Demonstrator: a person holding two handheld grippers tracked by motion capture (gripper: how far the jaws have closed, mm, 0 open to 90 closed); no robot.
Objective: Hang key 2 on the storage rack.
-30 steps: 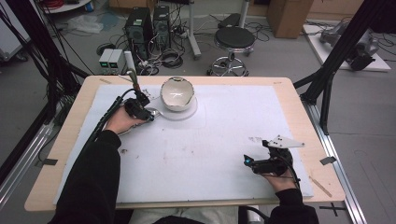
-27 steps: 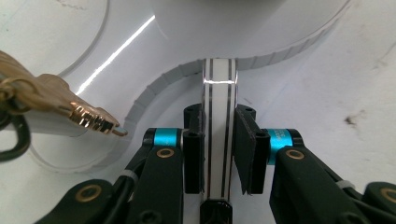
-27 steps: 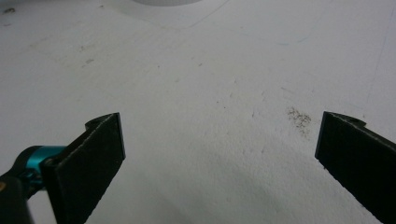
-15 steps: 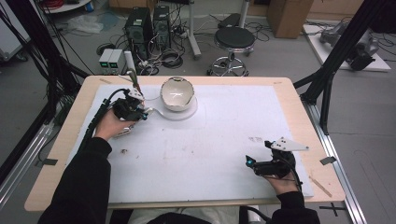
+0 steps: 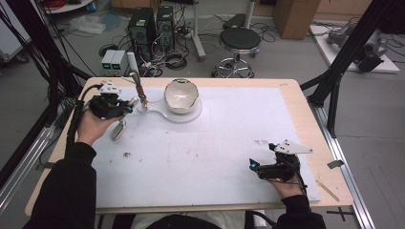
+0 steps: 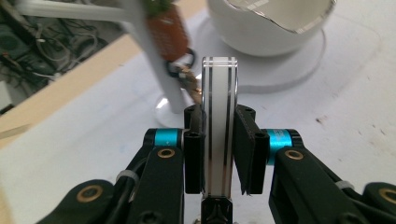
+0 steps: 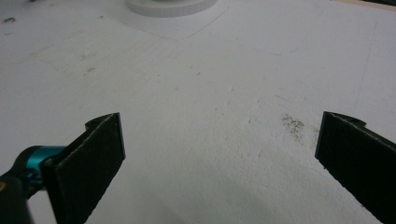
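We see the left gripper (image 5: 125, 106) at the table's far-left, jaws pinched on a flat white strip (image 6: 219, 126) with thin dark lines along its edge. In the left gripper view the strip stands on edge between the pads, its long axis running straight out along the jaws, tip pointing toward the white bowl-shaped piece (image 6: 271, 23). In the high view a pale oval end (image 5: 118, 130) hangs below the hand toward the near side — we cannot tell if it is the same object.

Just past the tip stands a white post (image 6: 154, 56) with a brown tag (image 6: 169, 29) and a dark ring (image 6: 180, 67); we cannot tell if the strip touches them. The bowl-shaped piece (image 5: 181, 95) has a jagged rim and sits on a round white base (image 5: 184, 114) on the white mat (image 5: 215, 143).

The right gripper (image 5: 258, 167) rests near the table's near-right corner, well apart — jaws spread wide, holding nothing, bare mat (image 7: 210, 116) between them.

No readable writing or brand; faint scribbles (image 5: 260, 142) on the mat are too small to read.
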